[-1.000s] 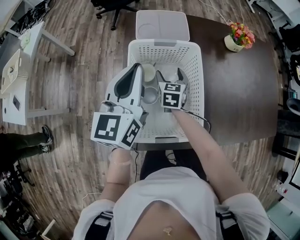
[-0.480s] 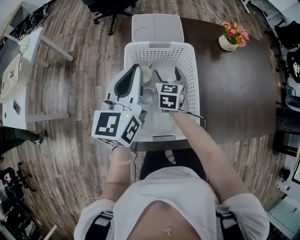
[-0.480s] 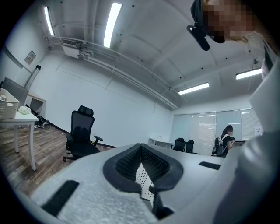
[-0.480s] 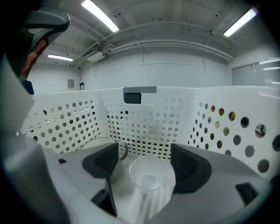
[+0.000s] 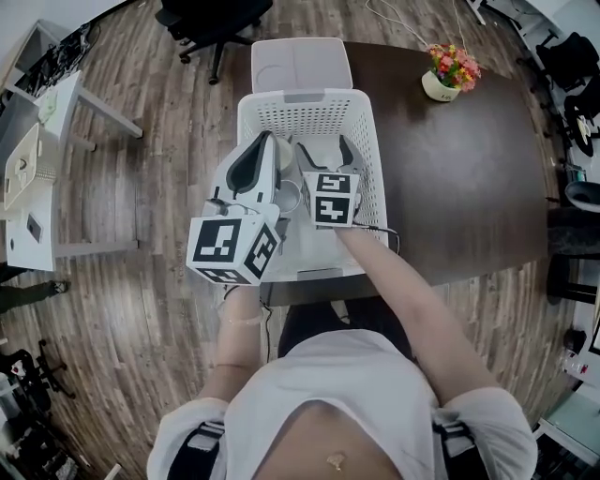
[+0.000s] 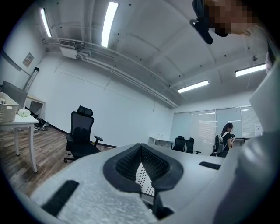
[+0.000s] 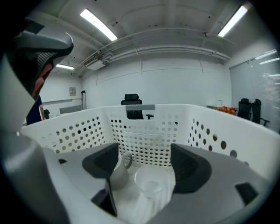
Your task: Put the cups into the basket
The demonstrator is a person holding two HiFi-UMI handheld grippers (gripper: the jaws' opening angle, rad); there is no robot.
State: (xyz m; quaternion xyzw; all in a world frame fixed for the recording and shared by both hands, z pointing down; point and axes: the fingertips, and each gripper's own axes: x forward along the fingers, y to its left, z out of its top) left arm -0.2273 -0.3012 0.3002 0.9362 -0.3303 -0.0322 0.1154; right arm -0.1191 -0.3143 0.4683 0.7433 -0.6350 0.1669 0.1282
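Observation:
The white perforated basket [image 5: 370, 131] stands on the dark table, and both grippers hang over it. In the right gripper view a grey mug [image 7: 117, 174] stands upright on the basket floor [image 7: 144, 140]. A clear ribbed cup [image 7: 151, 187] lies on its side beside the mug. My right gripper [image 7: 146, 159] is open above them, gripping nothing, and its marker cube shows in the head view [image 5: 322, 146]. From above, the grey mug [image 5: 291, 195] peeks out between the two grippers. My left gripper [image 5: 268, 139] is level over the basket's left side with its tips touching [image 6: 141, 146], and it holds nothing.
The basket's white lid [image 5: 300, 64] lies just beyond it. A flower pot [image 5: 446, 75] stands at the table's far right on the dark tabletop [image 5: 459, 178]. An office chair [image 5: 202, 14] and a white side table [image 5: 42, 159] stand on the wooden floor to the left.
My right gripper has lifted a little inside the basket, still open and without a cup. The left gripper has stayed put. The head camera has shifted, so the basket sits higher in the frame.

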